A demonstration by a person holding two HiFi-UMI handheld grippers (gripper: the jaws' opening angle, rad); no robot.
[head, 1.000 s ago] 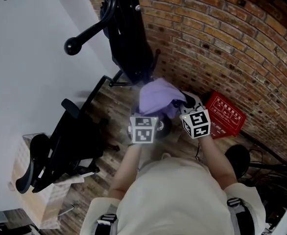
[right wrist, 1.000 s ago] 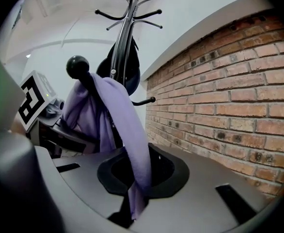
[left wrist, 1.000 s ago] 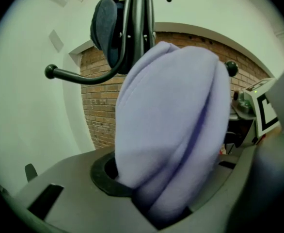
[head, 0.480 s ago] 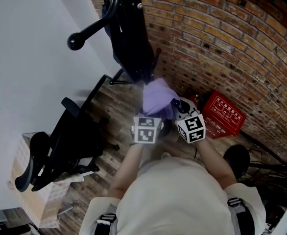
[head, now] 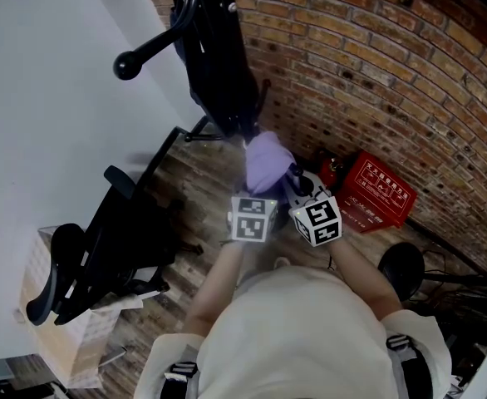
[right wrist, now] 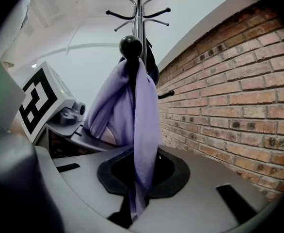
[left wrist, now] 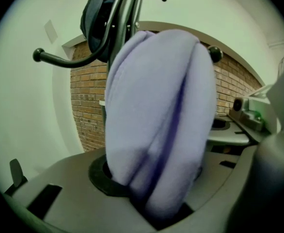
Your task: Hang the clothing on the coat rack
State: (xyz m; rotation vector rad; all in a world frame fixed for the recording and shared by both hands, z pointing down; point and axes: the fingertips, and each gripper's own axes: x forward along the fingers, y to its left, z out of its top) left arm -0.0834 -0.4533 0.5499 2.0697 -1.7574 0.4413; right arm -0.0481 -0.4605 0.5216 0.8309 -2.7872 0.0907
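You held the purple clothing (head: 268, 158) low, just beside the coat rack (head: 218, 65). Your right gripper (head: 297, 183) was clenched on a thin fold, while your left gripper (head: 260, 191) grasped a thick wad, its jaws having just been opening. The best course was to keep both grips firm until a fold sat over a hook (right wrist: 131, 46).

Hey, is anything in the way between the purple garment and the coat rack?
Nothing visible blocks it. The purple garment is right at the coat rack, and a knobbed hook shows just above it. A dark item already hangs on the rack.
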